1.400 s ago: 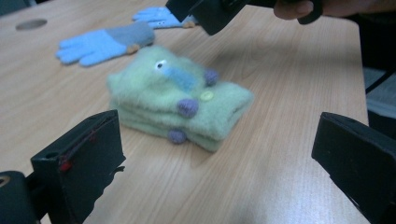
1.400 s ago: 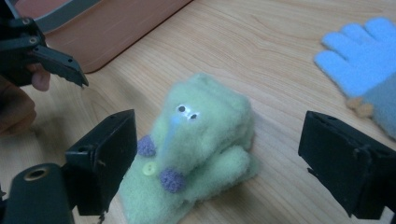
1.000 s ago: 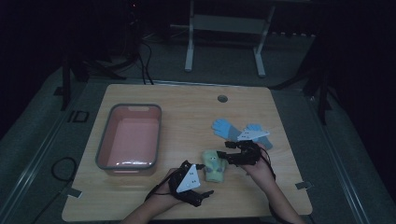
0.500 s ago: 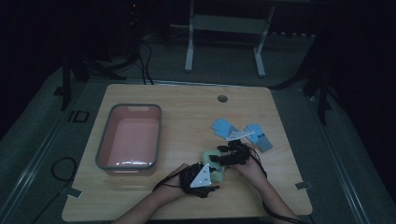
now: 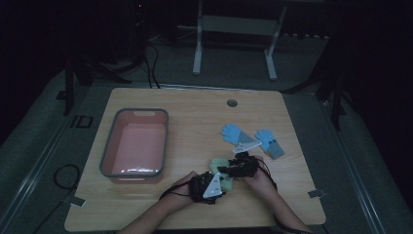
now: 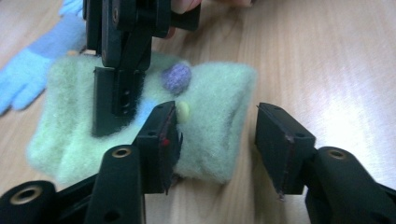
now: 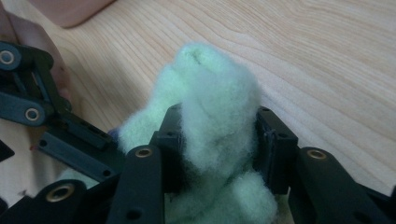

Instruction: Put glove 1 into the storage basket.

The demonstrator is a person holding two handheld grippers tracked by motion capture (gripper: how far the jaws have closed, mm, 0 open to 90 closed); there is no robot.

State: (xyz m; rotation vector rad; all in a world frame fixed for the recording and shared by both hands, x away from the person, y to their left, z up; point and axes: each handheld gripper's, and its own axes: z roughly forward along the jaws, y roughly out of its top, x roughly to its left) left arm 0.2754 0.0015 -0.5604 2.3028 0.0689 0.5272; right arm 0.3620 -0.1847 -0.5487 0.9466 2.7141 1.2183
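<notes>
High view: dim, underexposed, surroundings near black, wooden table [image 5: 195, 204] muted, detail perhaps lost to grain; both gripper views: bright, even light, pale sheen on the wood, soft blur on near black jaws and green fuzzy cloth [image 7: 212, 107].

The room is dim, almost dark beyond the table [image 5: 160, 97]. The table is pale wood with rounded corners and a small round hole [image 5: 232, 103] near its far edge. Grey carpet [image 5: 350, 161] covers the floor around it. Behind stands a light metal frame [image 5: 234, 44] on two legs, and dark cables [image 5: 146, 63] trail nearby.
</notes>
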